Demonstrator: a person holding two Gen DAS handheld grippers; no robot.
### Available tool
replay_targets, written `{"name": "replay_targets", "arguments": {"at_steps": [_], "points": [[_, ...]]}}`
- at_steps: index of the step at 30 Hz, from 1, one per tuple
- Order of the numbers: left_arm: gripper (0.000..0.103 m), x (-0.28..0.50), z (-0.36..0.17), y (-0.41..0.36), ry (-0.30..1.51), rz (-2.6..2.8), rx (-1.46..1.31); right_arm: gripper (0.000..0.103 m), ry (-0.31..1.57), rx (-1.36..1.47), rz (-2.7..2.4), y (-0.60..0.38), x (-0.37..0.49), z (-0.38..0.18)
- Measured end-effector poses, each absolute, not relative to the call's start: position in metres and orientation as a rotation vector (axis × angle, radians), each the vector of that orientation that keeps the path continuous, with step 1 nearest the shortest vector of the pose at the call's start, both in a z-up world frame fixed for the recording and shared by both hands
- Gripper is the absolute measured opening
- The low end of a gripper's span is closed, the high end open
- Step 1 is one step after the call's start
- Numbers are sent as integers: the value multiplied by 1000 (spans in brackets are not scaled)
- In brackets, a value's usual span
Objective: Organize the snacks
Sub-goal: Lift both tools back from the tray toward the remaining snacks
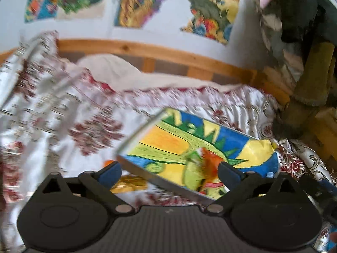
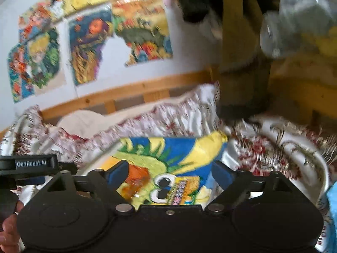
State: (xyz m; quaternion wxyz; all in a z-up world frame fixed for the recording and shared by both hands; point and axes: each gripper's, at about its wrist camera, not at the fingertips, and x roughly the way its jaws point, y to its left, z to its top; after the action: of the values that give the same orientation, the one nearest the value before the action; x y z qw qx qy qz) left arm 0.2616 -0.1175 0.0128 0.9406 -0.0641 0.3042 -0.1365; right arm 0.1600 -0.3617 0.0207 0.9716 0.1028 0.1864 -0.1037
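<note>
A large snack bag, yellow, blue and green with a cartoon print and a silver edge, lies on a white cloth with a red pattern. My left gripper is open; the bag's near corner shows between its blue pads without touching them. A small golden wrapper lies by its left finger. In the right wrist view the same bag lies just beyond my right gripper, which is open and wide, pads off the bag. The left gripper's body shows at the left edge there.
A wooden rail runs behind the cloth, below a white wall with colourful posters. An olive post and dark clothing stand at the right. A clear plastic bag hangs at the upper right. A hand shows at the lower left.
</note>
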Motion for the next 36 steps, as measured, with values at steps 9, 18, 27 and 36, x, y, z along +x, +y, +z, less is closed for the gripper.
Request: {"name": "replay_targets", "arguments": {"at_steps": [9,18,27,36], "points": [[102,191,40,-50,546,-222,-94,102,237,172,-151,-318,89,52],[102,132,42,-8,536,-208,-92,102,236,175,-102,-281,36,56],[102,102,25,18,630,-186,-69,102,320,157,-67,-245,3,43],[102,96,14,23,755,-196,-73,102,416,125,-53,-219,-11,26]]}}
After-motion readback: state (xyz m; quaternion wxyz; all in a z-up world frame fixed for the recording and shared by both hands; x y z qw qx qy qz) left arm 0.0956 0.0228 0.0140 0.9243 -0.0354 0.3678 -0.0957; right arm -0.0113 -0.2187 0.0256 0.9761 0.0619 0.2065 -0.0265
